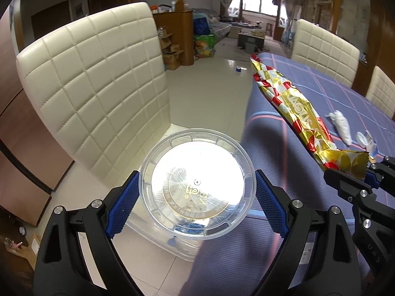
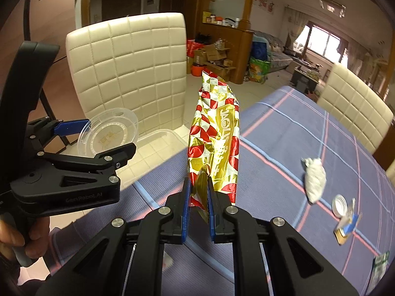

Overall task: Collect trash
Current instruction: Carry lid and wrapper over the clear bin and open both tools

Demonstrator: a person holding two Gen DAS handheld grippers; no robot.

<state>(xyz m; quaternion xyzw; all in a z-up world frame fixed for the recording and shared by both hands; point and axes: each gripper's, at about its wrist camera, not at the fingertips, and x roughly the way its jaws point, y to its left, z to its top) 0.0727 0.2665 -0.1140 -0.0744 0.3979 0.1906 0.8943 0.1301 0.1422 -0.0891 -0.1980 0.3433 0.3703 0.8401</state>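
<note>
Right now your left gripper (image 1: 195, 194) has its jaws spread wide, clamped across the rim of a round clear plastic lid (image 1: 196, 184). Your right gripper (image 2: 198, 197) has its jaws almost together, pinching the near end of a long red-and-gold foil wrapper (image 2: 214, 138), which stands up and away from the pads.

Both pieces are in the air near the left edge of the table (image 2: 284, 135), which is covered in a blue checked cloth. Below the lid, on the tiled floor, sits a clear plastic bin (image 2: 158, 137), partly tucked under the table edge.

The lid looks light, thin and a little springy, and likely slippery, so keep the hold on opposite sides of the rim. The wrapper looks nearly weightless, crinkly and floppy; its far end will probably sway.

Further right on the table lie a crumpled white wad (image 2: 314, 180), a small white cap (image 2: 340, 206) and a scrap of packaging (image 2: 346, 229).

A cream padded chair (image 1: 93, 83) stands close behind the bin on the left, narrowing the room there; the floor beyond is open.
</note>
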